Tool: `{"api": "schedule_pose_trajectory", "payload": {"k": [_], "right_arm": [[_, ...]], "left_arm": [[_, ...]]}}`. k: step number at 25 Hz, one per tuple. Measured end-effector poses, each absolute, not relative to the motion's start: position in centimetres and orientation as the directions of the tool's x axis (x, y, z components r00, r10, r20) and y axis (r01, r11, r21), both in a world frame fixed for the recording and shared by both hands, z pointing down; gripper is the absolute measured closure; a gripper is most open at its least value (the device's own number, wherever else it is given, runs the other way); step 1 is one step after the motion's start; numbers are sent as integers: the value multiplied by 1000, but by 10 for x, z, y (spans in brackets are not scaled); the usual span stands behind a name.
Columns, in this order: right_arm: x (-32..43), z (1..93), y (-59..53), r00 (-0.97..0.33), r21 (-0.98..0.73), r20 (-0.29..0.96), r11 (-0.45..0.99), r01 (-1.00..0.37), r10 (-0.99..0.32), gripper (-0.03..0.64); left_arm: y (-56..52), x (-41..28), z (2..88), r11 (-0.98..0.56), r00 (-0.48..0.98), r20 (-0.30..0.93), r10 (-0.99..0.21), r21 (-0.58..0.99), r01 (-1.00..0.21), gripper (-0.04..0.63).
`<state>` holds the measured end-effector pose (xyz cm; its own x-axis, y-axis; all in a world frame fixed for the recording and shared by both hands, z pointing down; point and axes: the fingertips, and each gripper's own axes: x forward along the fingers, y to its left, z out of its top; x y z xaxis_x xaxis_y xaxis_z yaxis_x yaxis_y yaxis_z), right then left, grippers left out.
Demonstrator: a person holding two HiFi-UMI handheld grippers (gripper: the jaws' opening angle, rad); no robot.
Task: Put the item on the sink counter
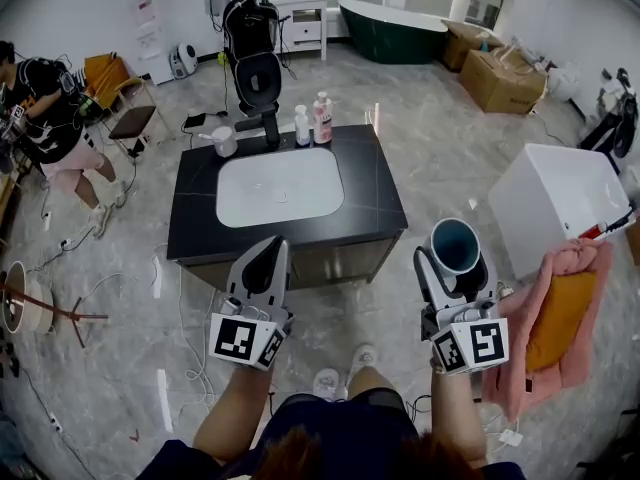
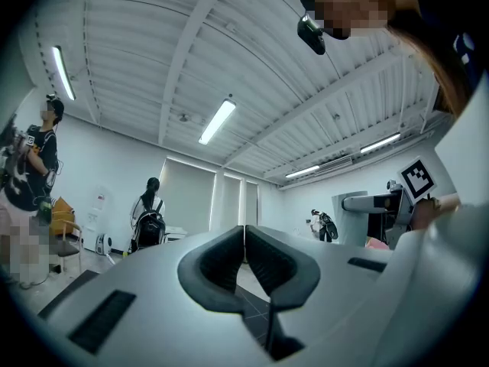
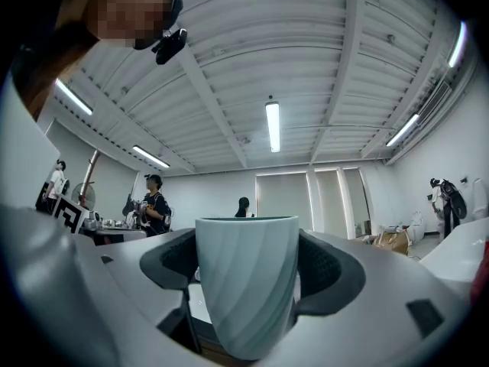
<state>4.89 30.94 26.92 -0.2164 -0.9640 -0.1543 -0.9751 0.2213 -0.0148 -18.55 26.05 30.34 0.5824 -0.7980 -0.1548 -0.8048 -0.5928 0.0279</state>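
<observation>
The pale teal ribbed cup sits upright in the right gripper, short of the black sink counter.

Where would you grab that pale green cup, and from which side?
By its side wall, coming in level from the side, one pad on each flank, as the right gripper does now. The cup stands upright, shows no handle and narrows toward its base, so gripping the wider upper part should slip less.

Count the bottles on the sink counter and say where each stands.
2. A white bottle and a pink bottle stand side by side at the counter's far edge, behind the basin; the pink one is on the right. None seems hidden.
</observation>
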Motion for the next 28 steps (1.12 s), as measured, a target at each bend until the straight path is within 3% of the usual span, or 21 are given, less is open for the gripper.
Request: {"api": "schedule_pose_trajectory", "payload": {"k": [20, 28], "right_arm": [[144, 267, 34, -356, -25, -146, 364, -931, -923, 224], [139, 302, -68, -372, -46, -109, 379, -924, -922, 223]], "left_arm": [[31, -112, 303, -448, 443, -125, -888, 21, -894, 571], [-71, -92, 330, -473, 467, -110, -878, 40, -880, 571]]}}
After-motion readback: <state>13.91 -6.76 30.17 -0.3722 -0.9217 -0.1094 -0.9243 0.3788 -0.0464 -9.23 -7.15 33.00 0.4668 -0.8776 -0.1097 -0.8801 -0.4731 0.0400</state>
